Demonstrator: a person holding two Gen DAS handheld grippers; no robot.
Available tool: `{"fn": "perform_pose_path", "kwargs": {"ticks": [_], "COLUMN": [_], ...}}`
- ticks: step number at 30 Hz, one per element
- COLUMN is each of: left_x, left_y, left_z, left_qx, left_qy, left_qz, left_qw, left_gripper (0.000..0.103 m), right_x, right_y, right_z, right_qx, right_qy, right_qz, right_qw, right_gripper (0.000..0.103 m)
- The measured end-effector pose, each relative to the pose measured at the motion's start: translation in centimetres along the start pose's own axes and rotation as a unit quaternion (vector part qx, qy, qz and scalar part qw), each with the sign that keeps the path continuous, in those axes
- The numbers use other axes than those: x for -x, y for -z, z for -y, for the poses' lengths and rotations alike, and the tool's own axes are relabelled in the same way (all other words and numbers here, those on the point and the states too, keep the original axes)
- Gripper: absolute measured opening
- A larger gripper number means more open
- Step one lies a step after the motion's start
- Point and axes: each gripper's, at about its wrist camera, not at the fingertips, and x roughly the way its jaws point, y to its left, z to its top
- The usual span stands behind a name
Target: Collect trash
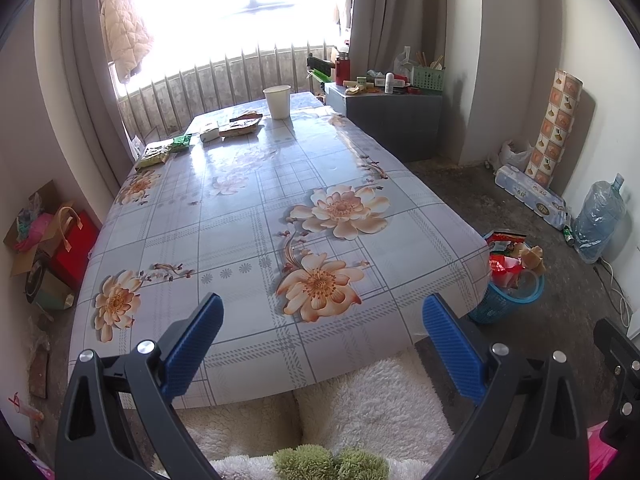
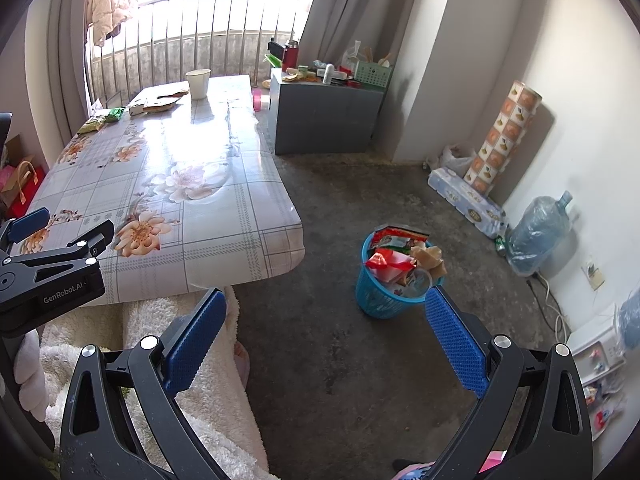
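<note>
A round blue plastic basket [image 2: 380, 292] with an openwork mesh wall stands on the rough grey concrete floor [image 2: 340, 360], just off the near right corner of the tabletop [image 2: 224, 216]. It is heaped above its rim with crumpled trash: a red and green printed wrapper [image 2: 396, 238], shiny red foil, a tan wad of paper and some clear film. In the left wrist view the tabletop edge hides part of the basket.

The remaining trash lies at the far end of the glossy floral cloth: a yellow-green packet [image 1: 154, 156], a small green wrapper [image 1: 182, 142], a white folded piece [image 1: 210, 133] and a flat brown wrapper [image 1: 240, 126], all close together, with a white paper cup [image 1: 277, 102] standing upright just beyond them. What the cup holds cannot be seen.

The left gripper [image 1: 322, 308] hovers over the near edge of the tabletop, its ribbed blue jaws wide apart and holding nothing. The right gripper [image 2: 326, 308] hangs over the floor beside the basket, jaws likewise spread and empty.

A grey cabinet [image 2: 328, 116] past the tabletop carries a green perforated basket [image 2: 373, 73] of what may be utensils, too small to tell, among bottles. White fleece [image 1: 360, 400] fills the bottom of the left wrist view, cut off by the frame.
</note>
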Motion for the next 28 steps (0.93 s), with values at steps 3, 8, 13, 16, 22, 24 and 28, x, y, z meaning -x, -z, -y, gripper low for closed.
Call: {"fn": "perform_pose_path", "kwargs": {"ticks": [3, 8, 13, 16, 22, 24, 28], "left_x": [-0.02, -0.09, -0.11, -0.11, -0.03, -0.02, 0.02], "left_y": [-0.02, 0.23, 0.24, 0.26, 0.44, 0.46, 0.45], "left_z": [0.02, -0.14, -0.19, -0.21, -0.32, -0.32, -0.4], "left_qx": [0.0, 0.0, 0.0, 0.0, 0.003, 0.005, 0.005], "left_qy": [0.0, 0.0, 0.0, 0.0, 0.001, 0.002, 0.002], "left_qz": [-0.001, -0.002, -0.002, -0.002, -0.002, -0.004, -0.005], "left_qw": [1.0, 1.0, 1.0, 1.0, 1.0, 1.0, 1.0], "left_gripper": [0.098, 0.098, 0.098, 0.098, 0.098, 0.098, 0.098], "right_x": [0.0, -0.08, -0.14, -0.18, -0.18, -0.18, -0.25], "right_y": [-0.01, -0.02, 0.11, 0.09, 0.11, 0.14, 0.34], "right_z": [-0.04, -0.16, 0.05, -0.04, -0.07, -0.02, 0.01], "right_qx": [0.0, 0.0, -0.001, -0.001, -0.001, -0.001, -0.001], "right_qy": [0.0, 0.0, 0.001, 0.001, 0.001, 0.001, 0.002], "right_qz": [0.0, 0.0, 0.0, 0.0, -0.001, -0.001, -0.002], "right_qw": [1.0, 1.0, 1.0, 1.0, 1.0, 1.0, 1.0], "right_gripper": [0.096, 0.096, 0.096, 0.096, 0.096, 0.096, 0.096]}}
